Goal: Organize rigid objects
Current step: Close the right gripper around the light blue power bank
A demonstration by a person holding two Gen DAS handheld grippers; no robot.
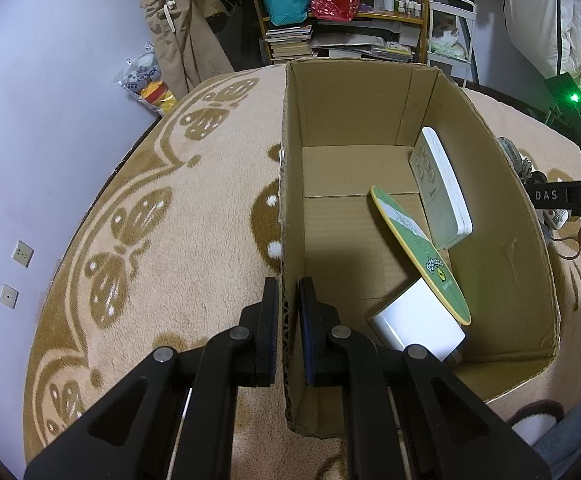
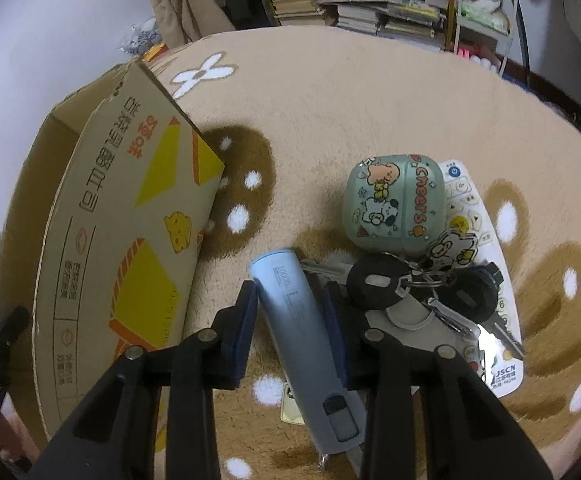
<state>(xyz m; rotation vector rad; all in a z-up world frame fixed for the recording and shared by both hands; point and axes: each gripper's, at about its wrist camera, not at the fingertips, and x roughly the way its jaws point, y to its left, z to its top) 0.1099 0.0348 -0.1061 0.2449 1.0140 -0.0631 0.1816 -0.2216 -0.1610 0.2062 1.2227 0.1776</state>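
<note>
Power bank (image 2: 302,332) in right tool (image 2: 290,320), left tool (image 1: 288,312) clamps box (image 1: 502,240) wall

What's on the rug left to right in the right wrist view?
Printed cardboard box → light blue cylindrical power bank, between the right claw fingers → black key fobs on a ring → white remote control under them. The green cartoon-printed case overlaps those, farther back.

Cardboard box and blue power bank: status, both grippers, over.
Left gripper shut on cardboard box wall. Right gripper jaws shut on blue power bank, resting on rug. Keys, green case crowd its right side.
</note>
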